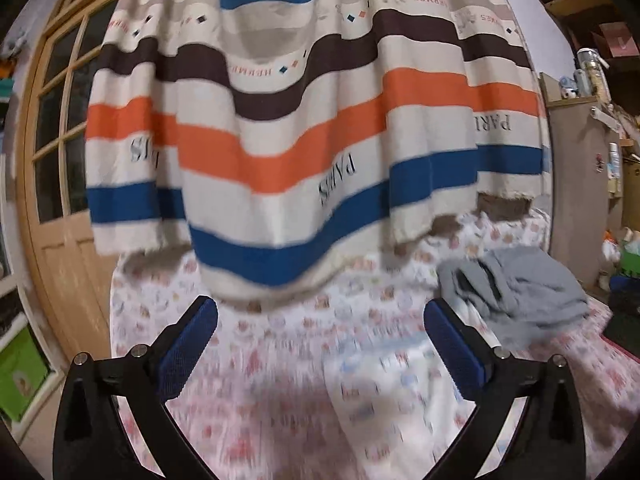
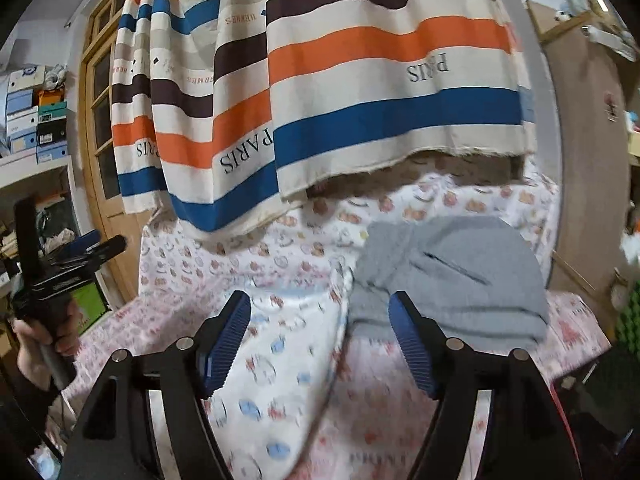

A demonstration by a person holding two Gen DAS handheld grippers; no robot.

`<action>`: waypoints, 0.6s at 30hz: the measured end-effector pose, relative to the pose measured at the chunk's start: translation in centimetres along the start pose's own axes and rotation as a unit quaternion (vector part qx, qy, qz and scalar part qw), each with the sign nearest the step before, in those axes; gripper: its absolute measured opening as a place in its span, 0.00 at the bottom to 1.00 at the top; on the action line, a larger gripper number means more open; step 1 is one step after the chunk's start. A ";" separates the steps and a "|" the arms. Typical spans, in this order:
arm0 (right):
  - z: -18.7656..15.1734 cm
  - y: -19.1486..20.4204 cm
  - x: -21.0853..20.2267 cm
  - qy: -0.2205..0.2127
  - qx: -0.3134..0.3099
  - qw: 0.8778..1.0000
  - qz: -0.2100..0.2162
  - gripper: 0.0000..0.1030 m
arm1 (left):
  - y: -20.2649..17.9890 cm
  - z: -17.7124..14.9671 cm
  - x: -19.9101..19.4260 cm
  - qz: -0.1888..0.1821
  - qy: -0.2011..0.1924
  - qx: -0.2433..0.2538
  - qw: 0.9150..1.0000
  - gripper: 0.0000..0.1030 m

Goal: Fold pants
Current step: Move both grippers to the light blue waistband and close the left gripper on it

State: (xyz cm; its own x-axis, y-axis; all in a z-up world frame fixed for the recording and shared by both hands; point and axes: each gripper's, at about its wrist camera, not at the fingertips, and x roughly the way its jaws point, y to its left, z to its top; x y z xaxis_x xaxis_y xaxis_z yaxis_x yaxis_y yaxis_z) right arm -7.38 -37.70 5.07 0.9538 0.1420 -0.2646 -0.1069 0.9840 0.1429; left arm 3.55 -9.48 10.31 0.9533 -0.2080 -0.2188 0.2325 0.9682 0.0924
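Crumpled grey fleece pants (image 2: 452, 280) on patterned bedsheet (image 2: 280, 256), at one o'clock beyond empty, wide-spread right gripper (image 2: 320, 316); left gripper (image 1: 320, 320) likewise agape.

From my right-wrist view, the pants (image 2: 448, 280) lie heaped on the bed (image 2: 280, 248) at one o'clock; the curtain (image 2: 360, 80) hangs behind, door (image 2: 100, 120) at ten o'clock.

Striped curtain (image 1: 312, 120) across upper frame; wooden door (image 2: 100, 120) at left; stacked boxes (image 2: 36, 112) far left; patterned bedsheet (image 1: 300, 340) below.
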 end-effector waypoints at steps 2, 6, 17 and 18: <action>1.4 0.4 2.2 0.016 -0.003 1.000 0.020 0.75 | -0.3 1.1 1.9 0.010 -0.007 0.007 1.000 0.99; 3.0 1.3 6.9 0.057 -0.016 0.998 0.033 0.75 | -0.3 2.1 5.6 0.002 0.009 -0.010 1.000 0.99; 2.3 0.3 19.7 0.169 -0.035 0.985 -0.027 0.71 | 0.8 -1.5 13.1 -0.016 0.088 -0.051 0.995 0.99; 2.1 0.0 20.4 0.175 -0.032 0.984 -0.028 0.70 | 1.2 -2.1 13.9 -0.020 0.107 -0.061 0.992 0.99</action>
State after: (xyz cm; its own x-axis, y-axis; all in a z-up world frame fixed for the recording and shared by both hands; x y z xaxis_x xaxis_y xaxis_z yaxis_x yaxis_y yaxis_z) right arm 12.70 -35.01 1.68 0.8054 0.1049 -0.5834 -0.0852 0.9945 0.0612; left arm 16.66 -10.87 5.38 0.8779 -0.2253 -0.4225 0.2324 0.9720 -0.0354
